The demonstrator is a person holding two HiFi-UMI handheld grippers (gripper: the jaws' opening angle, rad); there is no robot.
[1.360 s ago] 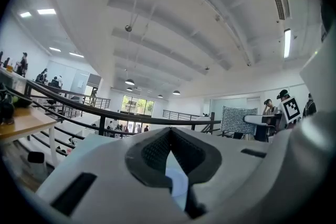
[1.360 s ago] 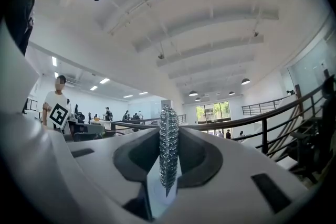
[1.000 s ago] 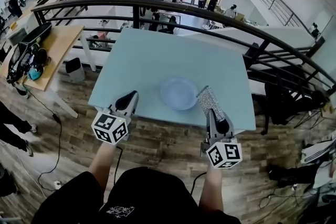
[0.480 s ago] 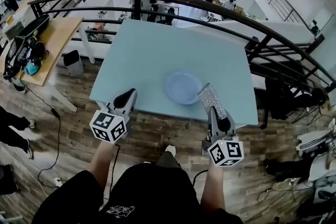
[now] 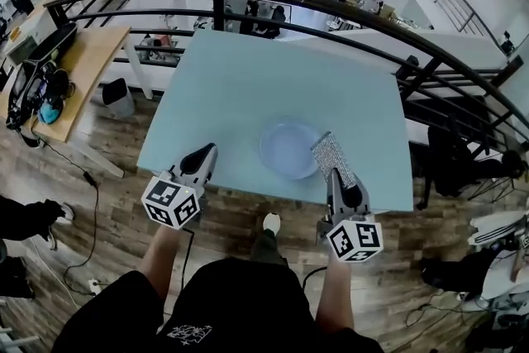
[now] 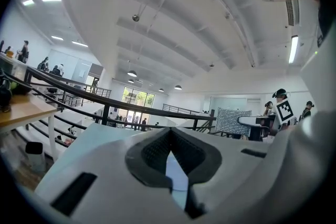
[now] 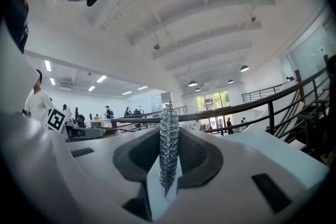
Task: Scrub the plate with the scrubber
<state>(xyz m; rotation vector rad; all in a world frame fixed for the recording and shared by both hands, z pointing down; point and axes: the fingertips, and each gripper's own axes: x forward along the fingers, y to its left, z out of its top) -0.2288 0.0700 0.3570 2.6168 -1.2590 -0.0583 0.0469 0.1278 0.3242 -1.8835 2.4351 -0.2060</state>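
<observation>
At the far left of the head view a wooden desk (image 5: 83,66) loaded with dark gear is seen, standing apart from the pale blue table (image 5: 240,78). The left gripper (image 5: 207,151) is held at the table's near edge, left of the plate. In the left gripper view its jaws are seen brought together, with nothing between them (image 6: 170,139). The plate (image 5: 288,148) (clear and shallow) is set flat on the table close to the near edge, between the two grippers and closer to the right one. The right gripper (image 5: 335,174) is held just right of the plate, its jaws clamped on the scrubber (image 5: 332,158), a flat silvery mesh pad gripped edge-on (image 7: 168,152). The pad's far end is seen at the plate's right rim; contact cannot be confirmed. A dark curved railing (image 5: 331,16) is seen beyond the table.
</observation>
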